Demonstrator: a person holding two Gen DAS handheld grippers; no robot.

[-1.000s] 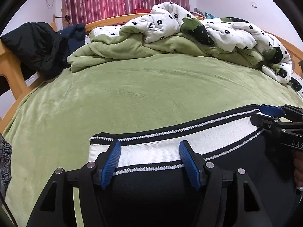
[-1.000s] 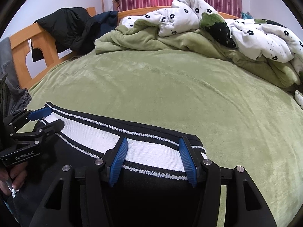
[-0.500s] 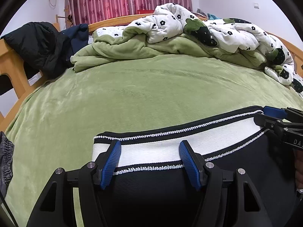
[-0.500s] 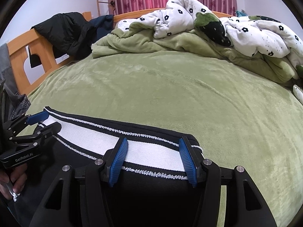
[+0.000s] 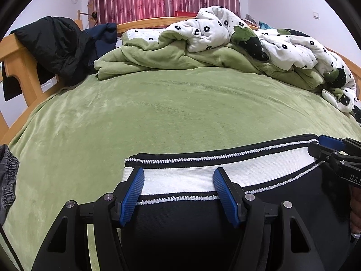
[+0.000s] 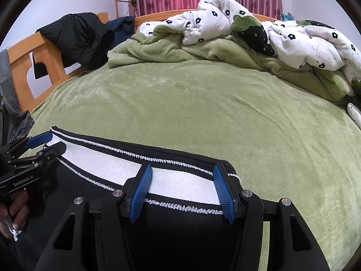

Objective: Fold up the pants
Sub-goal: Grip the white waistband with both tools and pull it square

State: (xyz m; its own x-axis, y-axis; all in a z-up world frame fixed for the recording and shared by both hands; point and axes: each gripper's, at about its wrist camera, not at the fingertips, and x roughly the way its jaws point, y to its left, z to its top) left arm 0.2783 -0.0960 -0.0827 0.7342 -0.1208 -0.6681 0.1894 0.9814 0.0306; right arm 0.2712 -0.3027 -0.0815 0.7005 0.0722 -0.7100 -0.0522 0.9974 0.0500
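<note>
Both claws, left (image 5: pixel 178 184) and right (image 6: pixel 181 184), sit unclenched around the pants (image 5: pixel 203 176) waistband, low in frame; close evenly on both ends before lifting.

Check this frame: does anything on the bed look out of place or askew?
Nothing odd with the pants: their white waistband runs flat and unwrinkled. The only untidy spots are the floral quilt heaped at the far end and a black jacket slung over the bed frame.

One pair of black pants (image 5: pixel 180 221); two hand-held grippers — left hand-held gripper (image 5: pixel 178 187), right hand-held gripper (image 6: pixel 183 187); one bed (image 5: pixel 171 113).
</note>
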